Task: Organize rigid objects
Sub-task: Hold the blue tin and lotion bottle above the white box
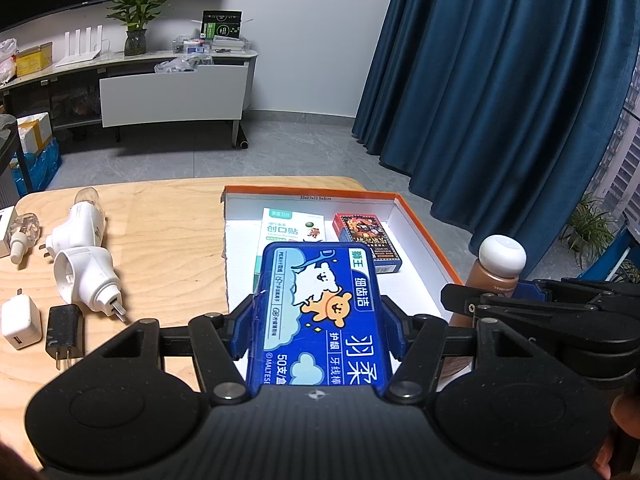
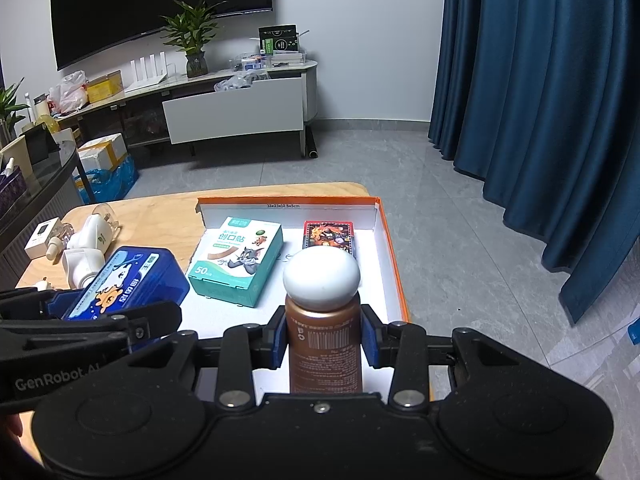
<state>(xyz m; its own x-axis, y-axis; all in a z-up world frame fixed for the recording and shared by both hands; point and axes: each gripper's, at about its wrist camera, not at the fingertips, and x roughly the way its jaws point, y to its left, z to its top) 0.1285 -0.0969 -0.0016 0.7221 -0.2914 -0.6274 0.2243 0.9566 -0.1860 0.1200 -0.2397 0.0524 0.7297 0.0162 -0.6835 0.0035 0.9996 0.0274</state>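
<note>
Left gripper (image 1: 318, 320): jaws clamped on blue floss-pick case (image 1: 320, 312), held above tray's near-left edge.
Right gripper (image 2: 324, 338): jaws clamped on brown bottle (image 2: 325, 344), white cap up, over orange-rimmed tray (image 2: 390, 248).
Tray contents: bandage box (image 2: 236, 266), card box (image 2: 328, 234).

From my left wrist camera the blue floss box (image 1: 320, 312) covers the near part of the bandage box (image 1: 294, 226). The bottle's (image 2: 325, 344) base disappears behind my right gripper (image 2: 326, 344). I can't read the card box's (image 2: 328, 234) print, and 1 white box (image 1: 5, 232) is cut by the left edge.
</note>
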